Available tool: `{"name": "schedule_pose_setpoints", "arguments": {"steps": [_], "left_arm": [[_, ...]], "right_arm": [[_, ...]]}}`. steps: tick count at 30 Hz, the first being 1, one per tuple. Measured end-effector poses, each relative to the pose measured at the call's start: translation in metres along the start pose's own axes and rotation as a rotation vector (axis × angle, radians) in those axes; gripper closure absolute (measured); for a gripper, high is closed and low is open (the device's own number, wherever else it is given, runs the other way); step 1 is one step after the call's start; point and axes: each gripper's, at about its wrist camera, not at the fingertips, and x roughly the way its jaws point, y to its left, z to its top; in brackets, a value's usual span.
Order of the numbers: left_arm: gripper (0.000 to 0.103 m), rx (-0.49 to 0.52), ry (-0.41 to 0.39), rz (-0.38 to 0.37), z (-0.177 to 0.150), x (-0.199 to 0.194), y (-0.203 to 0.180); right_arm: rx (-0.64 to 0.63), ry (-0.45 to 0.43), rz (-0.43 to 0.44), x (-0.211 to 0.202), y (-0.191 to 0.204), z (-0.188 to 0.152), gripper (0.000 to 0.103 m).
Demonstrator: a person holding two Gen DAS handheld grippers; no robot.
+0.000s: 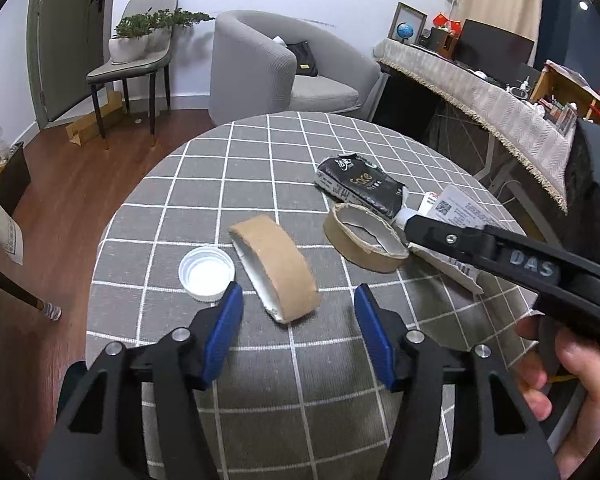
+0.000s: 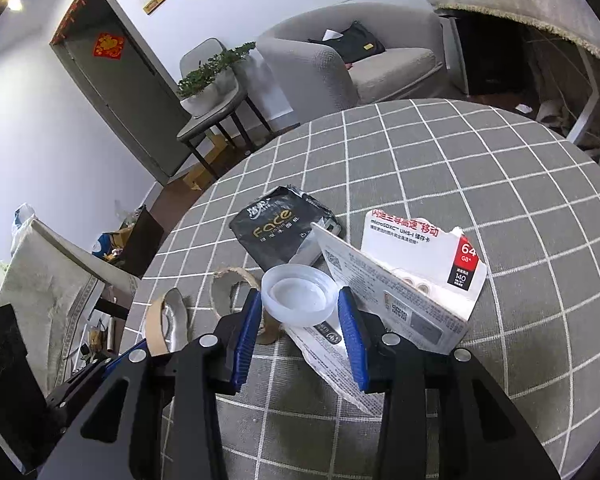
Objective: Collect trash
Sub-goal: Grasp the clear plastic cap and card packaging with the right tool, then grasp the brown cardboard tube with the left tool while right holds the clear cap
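Observation:
Trash lies on a round table with a grey checked cloth (image 1: pixel 260 152). My left gripper (image 1: pixel 298 312) is open just short of a brown cardboard tape ring (image 1: pixel 276 272) that lies between its jaws' line. A white bottle cap (image 1: pixel 207 274) lies to its left. A second cardboard ring (image 1: pixel 364 242), a black tissue wrapper (image 1: pixel 360 186) and a torn memory-card package (image 1: pixel 456 208) lie further right. My right gripper (image 2: pixel 298 312) is shut on a translucent plastic cap (image 2: pixel 299 295), above the package (image 2: pixel 412 276). It shows in the left wrist view (image 1: pixel 410 226) too.
A grey armchair (image 1: pixel 260 68) and a chair with potted plants (image 1: pixel 136 40) stand beyond the table. A cluttered desk with a fringed cloth (image 1: pixel 480 92) runs along the right. Cardboard boxes (image 1: pixel 92 120) lie on the wooden floor at the left.

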Motion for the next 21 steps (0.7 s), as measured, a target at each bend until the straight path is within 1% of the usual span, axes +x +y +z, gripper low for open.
{"name": "schedule_pose_setpoints", "arguments": {"steps": [3, 7, 10, 11, 14, 16, 18, 21], "left_arm": [[0.051, -0.017, -0.001, 0.020, 0.001, 0.001, 0.002], [0.054, -0.024, 0.004, 0.020, 0.002, 0.003, 0.002], [0.060, -0.019, 0.004, 0.034, 0.002, 0.004, 0.000], [0.065, -0.015, 0.003, 0.039, 0.002, 0.004, 0.000], [0.071, -0.017, 0.001, 0.043, 0.003, 0.004, 0.002], [0.072, -0.025, -0.006, 0.034, 0.003, 0.002, 0.004], [0.077, -0.026, -0.015, 0.020, 0.002, -0.001, 0.004], [0.078, -0.016, -0.020, 0.007, -0.002, -0.006, 0.004]], "right_arm": [[-0.007, -0.014, 0.026, -0.003, 0.000, 0.002, 0.063], [-0.040, -0.036, 0.067, -0.008, 0.007, 0.002, 0.063], [-0.074, -0.042, 0.083, -0.012, 0.013, 0.002, 0.063], [-0.091, -0.043, 0.084, -0.013, 0.016, 0.002, 0.063], [-0.118, -0.043, 0.065, -0.016, 0.018, -0.001, 0.063], [-0.113, -0.040, 0.069, -0.016, 0.017, 0.000, 0.063], [-0.113, -0.040, 0.074, -0.016, 0.017, -0.001, 0.063], [-0.107, -0.039, 0.100, -0.017, 0.020, -0.003, 0.063]]}}
